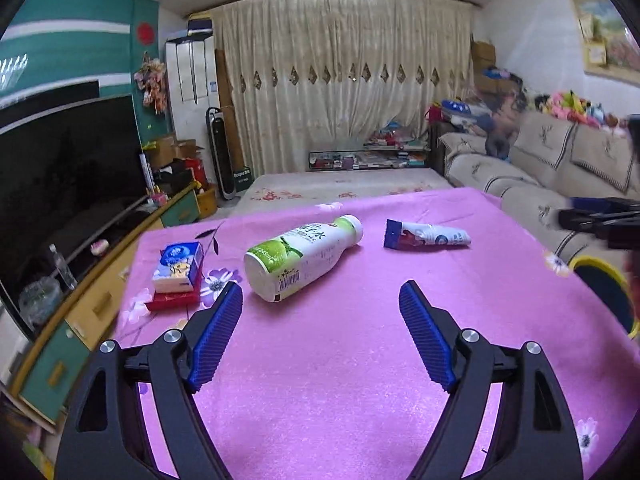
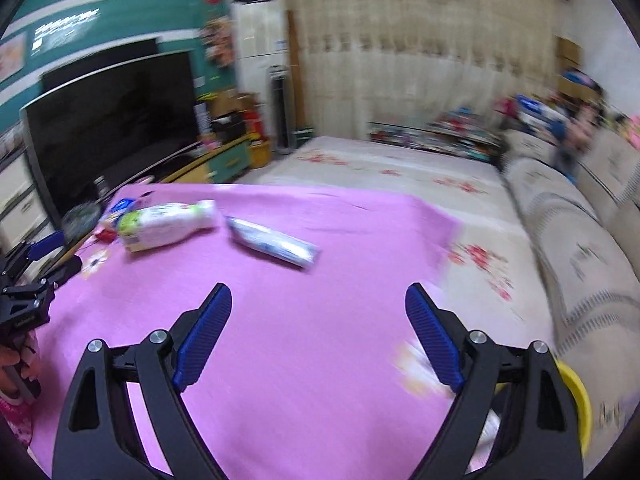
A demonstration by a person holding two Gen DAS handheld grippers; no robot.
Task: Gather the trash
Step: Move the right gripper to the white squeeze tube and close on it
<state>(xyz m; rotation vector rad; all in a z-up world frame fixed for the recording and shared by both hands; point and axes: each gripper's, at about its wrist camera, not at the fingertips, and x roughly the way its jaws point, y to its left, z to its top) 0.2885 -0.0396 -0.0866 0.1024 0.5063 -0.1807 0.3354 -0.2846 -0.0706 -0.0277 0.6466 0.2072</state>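
Observation:
A white and green plastic bottle [image 1: 302,258] lies on its side on the pink tablecloth [image 1: 340,392]. To its right lies a squeezed tube [image 1: 426,235] with a blue end. My left gripper [image 1: 320,288] hangs open just short of the bottle's base, with nothing between its blue pads. The right wrist view is blurred. It shows the bottle [image 2: 168,226] and the tube [image 2: 276,244] at the far left of the cloth [image 2: 300,380]. My right gripper [image 2: 318,292] is open and empty, well short of the tube.
A blue tissue pack [image 1: 178,266] sits on a red box [image 1: 174,300] at the table's left edge. A yellow-rimmed container [image 2: 576,392] stands off the table's right side. Beyond are a TV [image 1: 68,176] on the left and a sofa [image 1: 560,160] on the right.

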